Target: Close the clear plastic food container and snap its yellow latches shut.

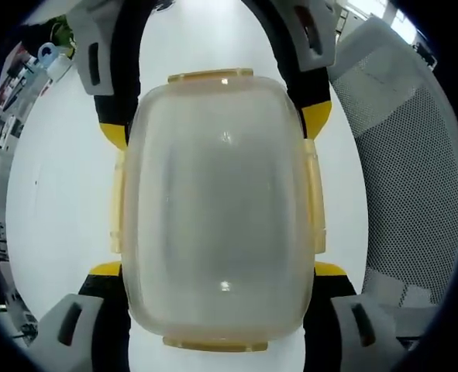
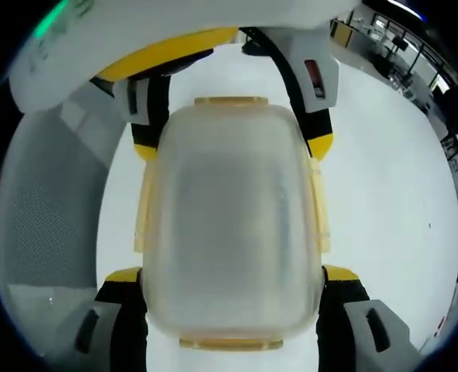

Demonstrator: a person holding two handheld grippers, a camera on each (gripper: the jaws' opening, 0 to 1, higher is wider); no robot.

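Clear, slightly milky plastic takes up the middle of the left gripper view: the food container (image 1: 217, 209) lies on the white worktop (image 1: 54, 201) with its lid on, seen from above, a rounded rectangle with pale yellow latches (image 1: 314, 198) along its edges, one at the top, one at the bottom and one on each long side. The left gripper (image 1: 217, 283) reaches up from the bottom of this view, its yellow-tipped fingers (image 1: 331, 270) spread wide and standing just beside the container's near corners, one on each side; whether they touch the plastic cannot be told. From the top of the view the right gripper (image 1: 213, 128) comes in opposite, its black and yellow fingers likewise set against the far corners. A grey mesh chair back (image 1: 403, 170) stands beside the worktop on the right. In the right gripper view the same container (image 2: 232, 217) again sits in the centre on the worktop (image 2: 399, 201), lid on, the side latches (image 2: 143, 209) lying flat along its flanks. The right gripper (image 2: 232, 275) rises from the bottom with its fingers (image 2: 124, 276) spread apart around the near end of the box, and the left gripper (image 2: 232, 147) faces it from the top, fingers apart at the far end. The chair (image 2: 46, 225) shows on the left here.
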